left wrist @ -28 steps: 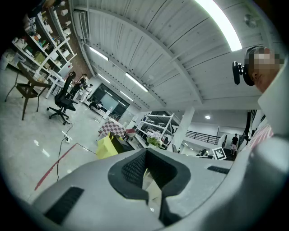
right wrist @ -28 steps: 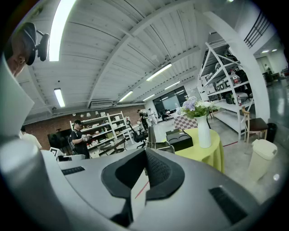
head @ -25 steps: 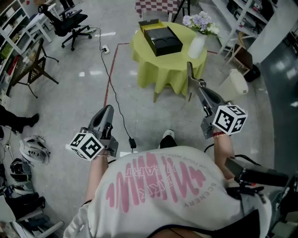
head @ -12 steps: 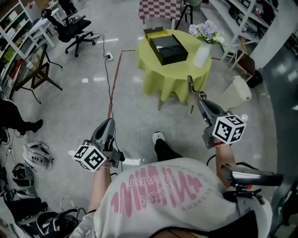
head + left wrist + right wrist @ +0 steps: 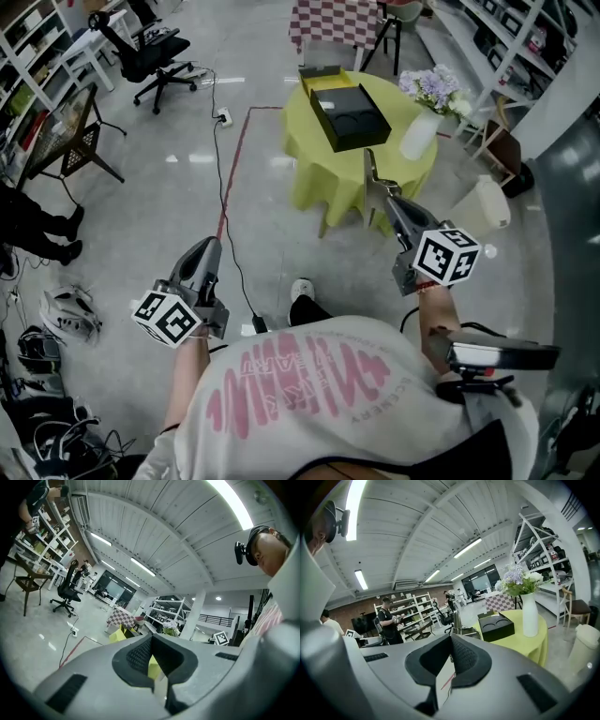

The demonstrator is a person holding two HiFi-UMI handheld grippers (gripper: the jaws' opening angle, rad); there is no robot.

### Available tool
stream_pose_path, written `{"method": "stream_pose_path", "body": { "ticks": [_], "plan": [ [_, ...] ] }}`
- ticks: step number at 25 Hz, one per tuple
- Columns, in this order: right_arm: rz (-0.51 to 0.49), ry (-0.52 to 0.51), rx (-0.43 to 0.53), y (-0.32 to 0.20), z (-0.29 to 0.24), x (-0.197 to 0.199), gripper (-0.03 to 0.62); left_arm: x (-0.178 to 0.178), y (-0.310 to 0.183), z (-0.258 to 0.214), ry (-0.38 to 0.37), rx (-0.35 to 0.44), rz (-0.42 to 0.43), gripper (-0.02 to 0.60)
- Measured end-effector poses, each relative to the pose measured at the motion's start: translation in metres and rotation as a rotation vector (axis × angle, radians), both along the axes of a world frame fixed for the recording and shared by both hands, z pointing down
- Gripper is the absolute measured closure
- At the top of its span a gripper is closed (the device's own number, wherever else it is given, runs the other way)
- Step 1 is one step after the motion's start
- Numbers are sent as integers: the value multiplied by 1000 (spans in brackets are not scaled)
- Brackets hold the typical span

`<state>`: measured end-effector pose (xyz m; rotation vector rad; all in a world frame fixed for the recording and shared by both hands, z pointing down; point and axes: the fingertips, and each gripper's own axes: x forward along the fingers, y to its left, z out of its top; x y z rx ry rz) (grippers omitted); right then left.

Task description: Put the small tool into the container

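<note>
Clearly the task is only partly done. The right gripper (image 5: 382,195) has its jaws closed on the tool (image 5: 368,167), a thin metal piece that sticks out past the tips. In the right gripper view the tool (image 5: 457,619) stands up just beyond the pads. The container (image 5: 354,114), a black open box, sits on the round green table (image 5: 309,159) in the upper middle of the head view, well apart from both grippers. So the pick-up looks done. What is left is to reach the table, bring the tool over the box and let go.

The left gripper (image 5: 208,248), at lower left of the head view, has its jaws drawn together with nothing between them, and points at the floor.

A white vase (image 5: 418,136) of flowers (image 5: 434,89) stands at the right edge of the table, near the container. My guess is that it is the thing most likely to be knocked when the right gripper comes in from that side. A yellow lid (image 5: 319,73) lies just behind the box. A black cable (image 5: 225,187) runs down the floor to the left of the table, but it does not cross the straight path to the table. A white bin (image 5: 483,202) stands to the right of the table and a chair (image 5: 150,52) at upper left, both out of the way.
</note>
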<state>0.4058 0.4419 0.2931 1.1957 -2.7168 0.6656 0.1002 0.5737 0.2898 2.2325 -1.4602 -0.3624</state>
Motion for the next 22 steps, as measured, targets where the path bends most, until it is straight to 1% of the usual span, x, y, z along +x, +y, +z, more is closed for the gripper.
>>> {"method": "stream_pose_path", "body": {
  "ticks": [8,14,18,22],
  "plan": [
    [-11,5,32,-114,-13,-30,586,-31,-103,-8,0,-5,-41,574],
    [-19,19,79,-195,-23,-47,586,-50,-185,-18,-2,36,-57,575],
    [-13,23,112,-236,-28,-54,586,-58,-228,-20,-2,66,-58,574],
    [-2,22,126,-261,-26,-57,586,-59,-255,-13,2,73,-48,574]
  ]
}}
